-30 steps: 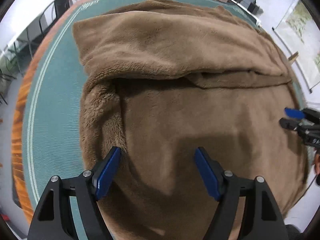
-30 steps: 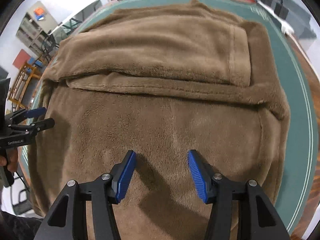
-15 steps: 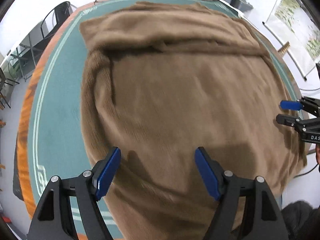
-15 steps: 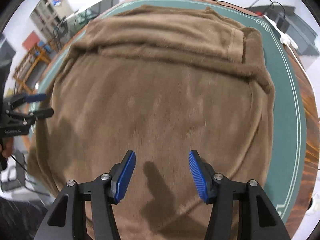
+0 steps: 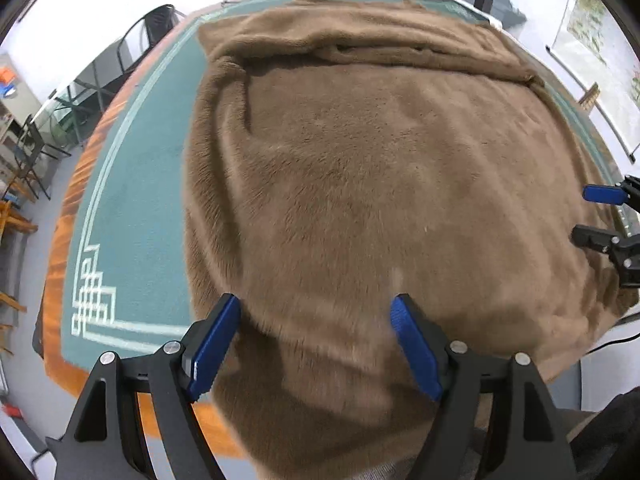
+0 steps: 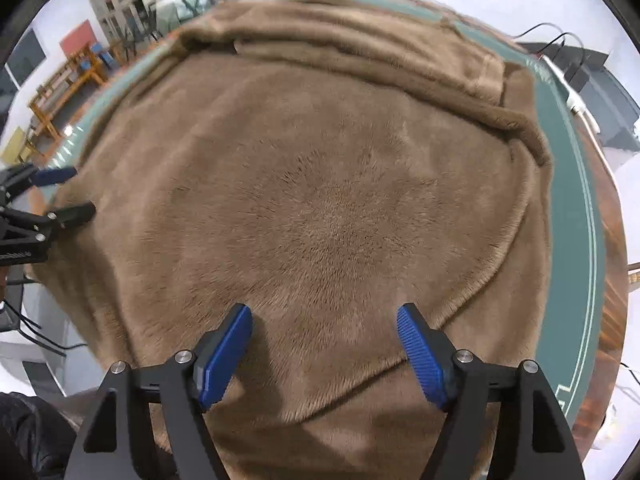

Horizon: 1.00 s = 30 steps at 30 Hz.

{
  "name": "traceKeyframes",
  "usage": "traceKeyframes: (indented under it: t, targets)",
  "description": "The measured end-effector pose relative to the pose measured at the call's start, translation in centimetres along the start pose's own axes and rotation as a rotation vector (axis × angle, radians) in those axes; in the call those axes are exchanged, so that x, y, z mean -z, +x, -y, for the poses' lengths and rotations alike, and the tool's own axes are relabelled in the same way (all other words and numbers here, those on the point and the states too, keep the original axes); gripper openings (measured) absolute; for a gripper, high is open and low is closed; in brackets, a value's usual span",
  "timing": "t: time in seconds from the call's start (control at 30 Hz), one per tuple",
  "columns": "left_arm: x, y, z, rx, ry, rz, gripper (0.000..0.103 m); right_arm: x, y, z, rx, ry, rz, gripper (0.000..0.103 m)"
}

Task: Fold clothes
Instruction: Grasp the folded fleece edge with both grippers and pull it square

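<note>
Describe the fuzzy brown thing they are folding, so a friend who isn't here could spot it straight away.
Look for the table with the green mat edged in pale lines. Spread over most of it lies a plush brown garment, its near edge hanging over the table's front. It is the only soft, furry thing there, with a folded band across its far end, and both open tools, left tool and right tool, above it.

L gripper (image 5: 316,316) jaws wide; R gripper (image 6: 324,320) same, nothing held.
</note>
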<state>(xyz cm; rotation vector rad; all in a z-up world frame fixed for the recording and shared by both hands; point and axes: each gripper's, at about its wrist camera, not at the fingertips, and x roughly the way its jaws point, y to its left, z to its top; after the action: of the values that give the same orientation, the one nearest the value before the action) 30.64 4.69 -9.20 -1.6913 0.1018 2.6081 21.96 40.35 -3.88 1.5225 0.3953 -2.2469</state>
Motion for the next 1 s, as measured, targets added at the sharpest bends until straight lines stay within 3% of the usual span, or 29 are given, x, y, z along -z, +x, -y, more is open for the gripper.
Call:
traceKeyframes:
  t: [0.1, 0.2, 0.37, 0.47, 0.73, 1.0]
  targets:
    - [2.5, -2.3, -0.3, 0.017, -0.018, 0.038, 0.081, 1.8, -2.2, 1.4, 0.011, 0.037, 0.047, 0.077]
    - [4.5, -3.2, 2.7, 0.013, 0.035, 0.061, 0.081, 3.8, -3.5, 3.0, 0.020, 0.086, 0.051, 0.077]
    - [4.9, -1.8, 3.4, -0.032, 0.128, 0.045, 0.081, 8.1, -5.7, 5.0, 0.042, 0.132, 0.027, 0.077]
    - [5.6, -1.5, 3.3, -0.061, 0.142, 0.066, 0.081, 9.3, -5.5, 4.2, 0.045, 0.149, 0.008, 0.077]
    - [6.6, -1.2, 3.2, -0.134, 0.111, 0.079, 0.081, 9.9, -5.8, 3.9, 0.050, 0.145, 0.017, 0.077]
    - [5.0, -3.5, 3.1, -0.101, -0.019, 0.157, 0.079, 11.4, -6.6, 4.9, 0.073, 0.199, 0.029, 0.077]
